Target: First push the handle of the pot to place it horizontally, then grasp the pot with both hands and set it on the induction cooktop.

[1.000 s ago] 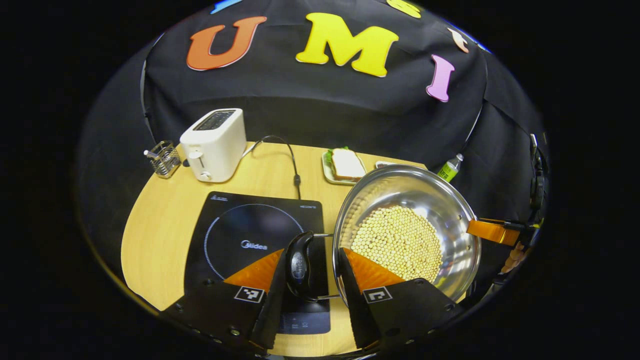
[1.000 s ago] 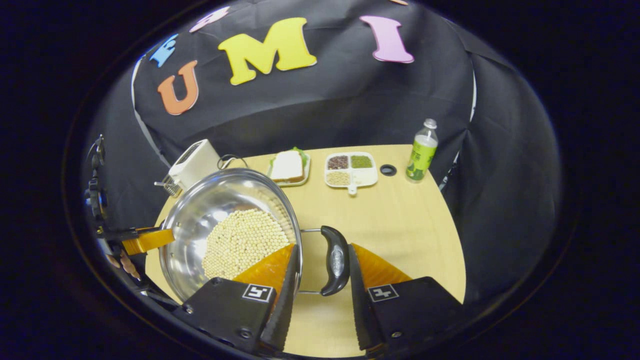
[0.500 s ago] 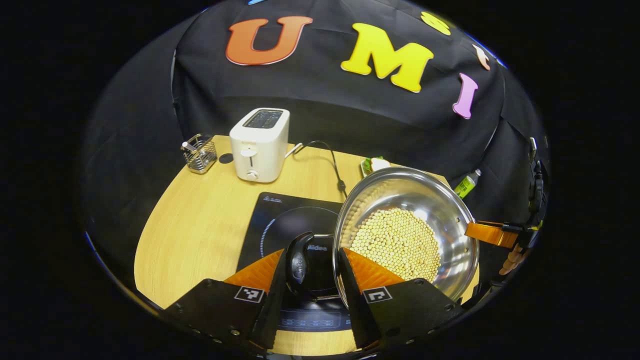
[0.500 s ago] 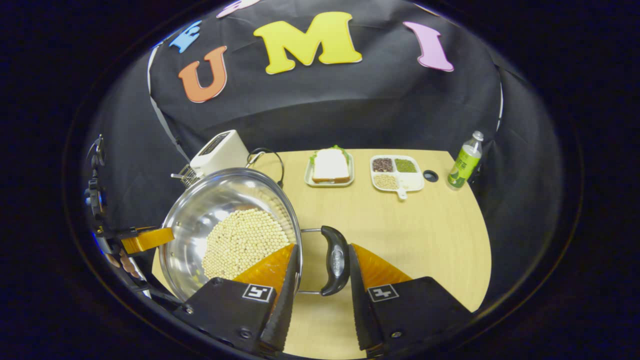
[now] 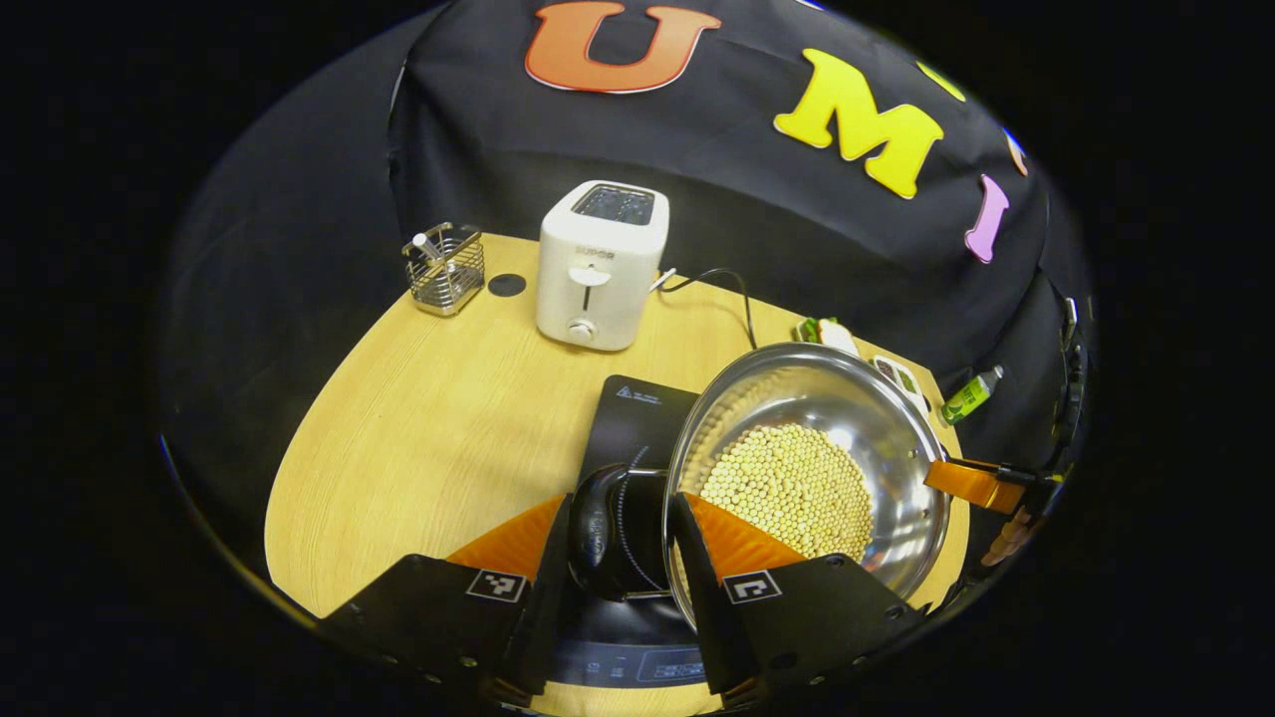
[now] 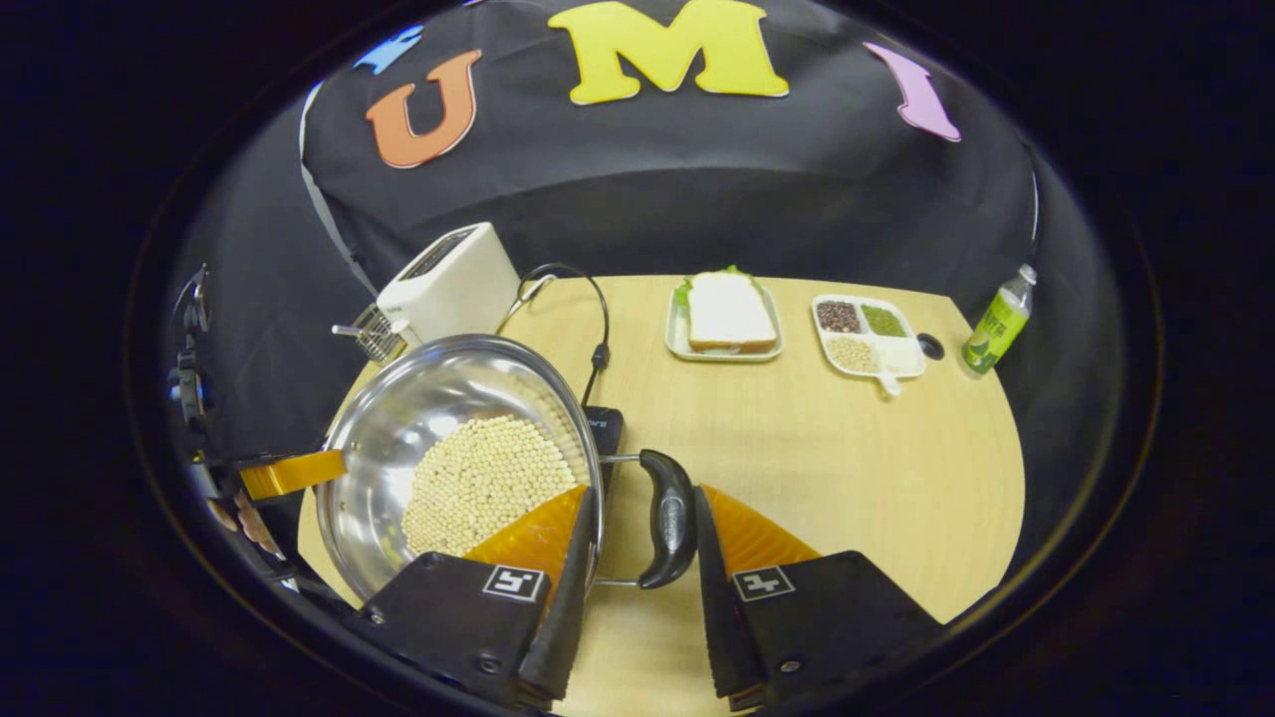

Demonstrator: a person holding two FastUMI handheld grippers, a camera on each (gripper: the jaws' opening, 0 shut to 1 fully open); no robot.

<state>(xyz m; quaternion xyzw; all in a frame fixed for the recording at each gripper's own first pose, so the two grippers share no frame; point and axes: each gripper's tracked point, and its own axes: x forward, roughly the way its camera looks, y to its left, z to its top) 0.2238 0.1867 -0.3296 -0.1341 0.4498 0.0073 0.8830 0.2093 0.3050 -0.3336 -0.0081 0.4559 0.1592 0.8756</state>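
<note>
1. Left tongs (image 5: 620, 518) clench the pot's (image 5: 807, 463) left black handle (image 5: 596, 523); right tongs (image 6: 637, 528) clench the opposite handle (image 6: 667, 516).
2. Pot hangs above the cooktop (image 5: 637, 423), partly over it.
3. Steel pot, bean-filled: likely heavy, slippery; grip handles, keep level.

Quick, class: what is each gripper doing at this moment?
Left gripper: closed on the pot's left handle.
Right gripper: closed on the pot's right handle.
</note>
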